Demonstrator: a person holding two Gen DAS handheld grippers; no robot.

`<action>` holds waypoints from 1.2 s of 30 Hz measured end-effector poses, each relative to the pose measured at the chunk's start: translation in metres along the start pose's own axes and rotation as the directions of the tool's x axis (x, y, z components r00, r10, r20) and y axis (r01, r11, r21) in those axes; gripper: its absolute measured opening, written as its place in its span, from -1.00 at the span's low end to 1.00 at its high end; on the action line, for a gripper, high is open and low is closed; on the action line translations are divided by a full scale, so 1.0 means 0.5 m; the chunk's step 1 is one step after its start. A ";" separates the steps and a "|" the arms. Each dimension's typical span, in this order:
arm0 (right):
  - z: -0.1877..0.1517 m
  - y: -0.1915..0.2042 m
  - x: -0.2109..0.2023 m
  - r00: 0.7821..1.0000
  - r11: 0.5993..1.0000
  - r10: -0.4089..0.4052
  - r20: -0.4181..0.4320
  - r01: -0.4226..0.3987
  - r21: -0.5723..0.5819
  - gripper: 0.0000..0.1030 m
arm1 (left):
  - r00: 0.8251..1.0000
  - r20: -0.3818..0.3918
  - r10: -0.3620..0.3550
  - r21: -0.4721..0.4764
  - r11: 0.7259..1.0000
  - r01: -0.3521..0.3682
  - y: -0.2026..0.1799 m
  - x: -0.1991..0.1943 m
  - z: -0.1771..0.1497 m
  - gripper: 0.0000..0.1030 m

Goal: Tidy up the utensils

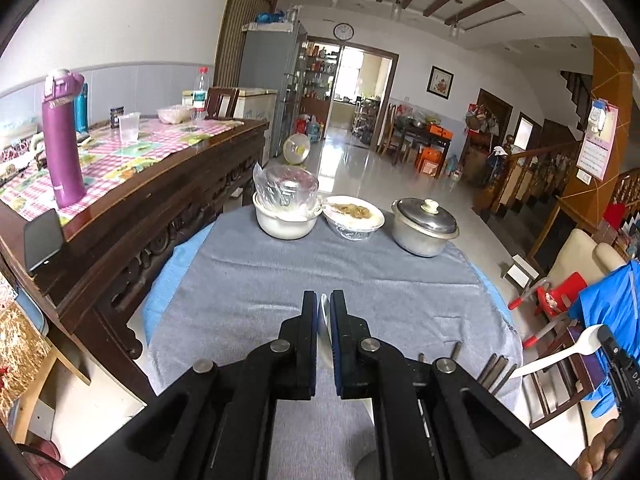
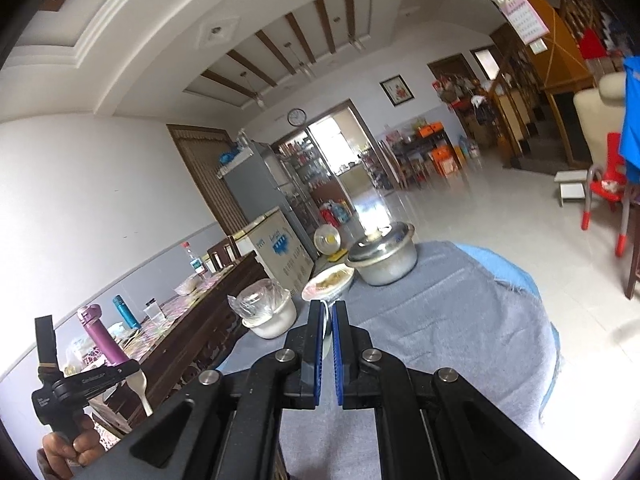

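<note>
Both grippers were raised above the bench [image 1: 360, 280], which was draped in a grey cloth, and each was carrying a utensil. The left gripper [image 1: 324, 304] had its fingers closed almost fully, with only a thin gap between the blue pads, and a metal spoon [image 1: 323, 322] sat edge-on in that gap; in the right wrist view its bowl and handle hung down below the gripper. The right gripper [image 2: 327, 314] was likewise pinched nearly shut on a thin pale piece, which the left wrist view showed to be a white plastic spoon [image 1: 560, 356] sticking out sideways from it. On the near right part of the cloth a few dark metal utensils [image 1: 494, 372] lay together, apparently chopsticks or handles, though they were too small to name. At the far edge stood a white bowl [image 1: 286, 220] with a plastic-wrapped glass bowl set in it, a foil-lined dish of food [image 1: 354, 216] and a lidded steel pot [image 1: 424, 226]. Judging from this, the sorting was midway: two spoons lifted and not yet set down anywhere, the loose pieces on the cloth still to be gathered, and no obvious holder in sight.
</note>
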State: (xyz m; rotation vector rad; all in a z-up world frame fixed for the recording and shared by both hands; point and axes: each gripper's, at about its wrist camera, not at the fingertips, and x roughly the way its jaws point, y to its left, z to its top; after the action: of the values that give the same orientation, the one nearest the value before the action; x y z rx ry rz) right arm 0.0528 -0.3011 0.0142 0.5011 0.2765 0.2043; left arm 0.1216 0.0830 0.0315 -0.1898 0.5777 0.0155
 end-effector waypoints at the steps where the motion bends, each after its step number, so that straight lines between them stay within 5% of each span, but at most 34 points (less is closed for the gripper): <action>1: -0.002 0.005 -0.011 1.000 1.000 0.003 0.008 -0.003 -0.007 -0.90 | 1.000 0.006 0.002 0.005 1.000 -0.002 -0.005 -0.008 -0.004 -0.88; 18: -0.008 0.038 -0.137 0.996 0.998 0.021 0.089 -0.016 -0.056 -0.90 | 0.998 0.055 -0.023 0.060 0.998 0.019 -0.064 -0.081 -0.037 -0.88; 36: -0.032 0.067 -0.167 0.996 0.993 0.044 0.078 -0.036 -0.109 -0.90 | 0.998 0.044 -0.034 0.085 0.996 0.030 -0.085 -0.097 -0.056 -0.88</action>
State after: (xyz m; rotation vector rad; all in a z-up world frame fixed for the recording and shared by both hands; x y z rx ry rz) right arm -0.0352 -0.2869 0.0348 0.4068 0.1758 0.2363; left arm 0.0685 0.0379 0.0426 -0.1166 0.5286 -0.0357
